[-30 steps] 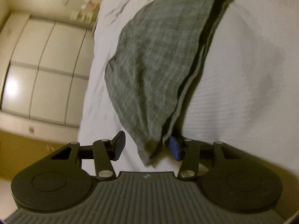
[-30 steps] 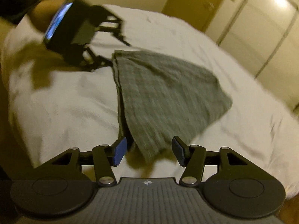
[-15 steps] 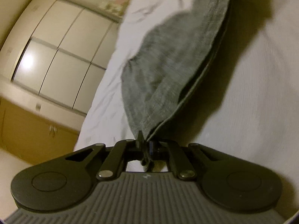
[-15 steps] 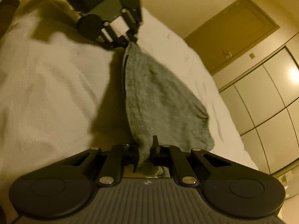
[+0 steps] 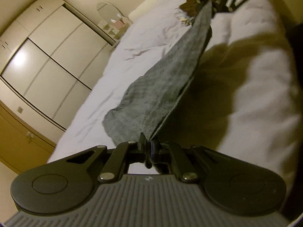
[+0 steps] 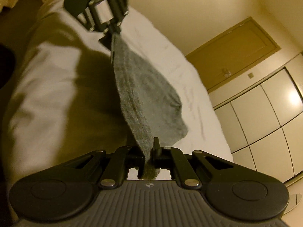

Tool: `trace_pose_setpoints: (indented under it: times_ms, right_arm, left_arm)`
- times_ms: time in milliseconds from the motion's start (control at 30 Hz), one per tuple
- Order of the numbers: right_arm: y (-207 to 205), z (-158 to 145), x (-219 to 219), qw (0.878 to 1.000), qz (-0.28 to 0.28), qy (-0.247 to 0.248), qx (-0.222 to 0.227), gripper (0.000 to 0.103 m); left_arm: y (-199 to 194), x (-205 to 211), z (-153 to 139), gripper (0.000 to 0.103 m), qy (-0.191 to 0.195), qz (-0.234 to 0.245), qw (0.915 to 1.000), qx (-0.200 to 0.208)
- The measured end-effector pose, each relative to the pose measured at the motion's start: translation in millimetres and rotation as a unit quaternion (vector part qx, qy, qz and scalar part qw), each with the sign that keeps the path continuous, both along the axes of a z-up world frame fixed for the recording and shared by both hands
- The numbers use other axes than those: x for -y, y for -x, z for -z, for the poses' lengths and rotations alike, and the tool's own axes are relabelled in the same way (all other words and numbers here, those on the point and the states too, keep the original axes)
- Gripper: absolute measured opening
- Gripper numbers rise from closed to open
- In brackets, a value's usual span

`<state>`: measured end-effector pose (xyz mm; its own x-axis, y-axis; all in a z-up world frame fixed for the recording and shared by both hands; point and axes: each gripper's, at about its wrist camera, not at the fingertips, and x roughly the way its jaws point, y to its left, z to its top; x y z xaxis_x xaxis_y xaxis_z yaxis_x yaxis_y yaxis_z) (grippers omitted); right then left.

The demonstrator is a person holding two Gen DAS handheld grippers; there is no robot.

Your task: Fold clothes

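White bedding (image 5: 255, 98) lay beneath our left gripper (image 5: 148, 151), clamped on the grey garment (image 5: 162, 94) stretching ahead. From our right gripper (image 6: 149, 151), likewise clamped, it hung lifted; next, we judged, came laying it folded.

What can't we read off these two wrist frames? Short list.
- Garment type: the grey cloth hangs bunched between the left gripper and right gripper; its shape is unreadable in both views.
- Far side of the cloth: hidden by its own fold, both views.
- Items on the dresser: too small and blurred, left view.
- Person: only a dark edge at the frame border.
- Bed under the cloth: in shadow.
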<state>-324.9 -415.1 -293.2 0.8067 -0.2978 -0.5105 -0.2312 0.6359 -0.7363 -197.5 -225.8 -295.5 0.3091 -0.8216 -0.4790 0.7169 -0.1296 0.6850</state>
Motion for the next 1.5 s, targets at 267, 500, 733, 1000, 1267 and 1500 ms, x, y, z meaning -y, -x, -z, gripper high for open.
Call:
trace_pose_setpoints:
  times_ms: [267, 500, 733, 1000, 1267, 1500]
  right_arm:
    - [44, 29, -25, 0.999, 0.031, -0.026, 0.007, 0.013]
    - [87, 28, -25, 0.989, 0.093, -0.109, 0.034, 0.043]
    - [124, 21, -9, 0.942, 0.207, -0.249, 0.088, 0.047]
    - [141, 14, 3, 0.895, 0.281, -0.324, 0.122, 0.050]
    - [147, 11, 18, 0.858, 0.307, -0.384, 0.147, 0.057]
    - [129, 17, 43, 0.793, 0.299, -0.503, 0.172, 0.060]
  left_arm:
    - [52, -24, 25, 0.005, -0.047, -0.020, 0.9987, 0.008]
    - [80, -50, 34, 0.014, -0.065, -0.066, 0.9957, -0.008]
    - [142, -37, 23, 0.042, 0.001, -0.033, 0.9992, -0.022]
    - [190, 47, 43, 0.044, 0.020, 0.050, 0.9979, -0.037]
    - [167, 82, 23, 0.007, 0.048, 0.038, 0.9915, -0.115]
    - [122, 80, 2, 0.006, 0.060, -0.015, 0.9816, -0.181]
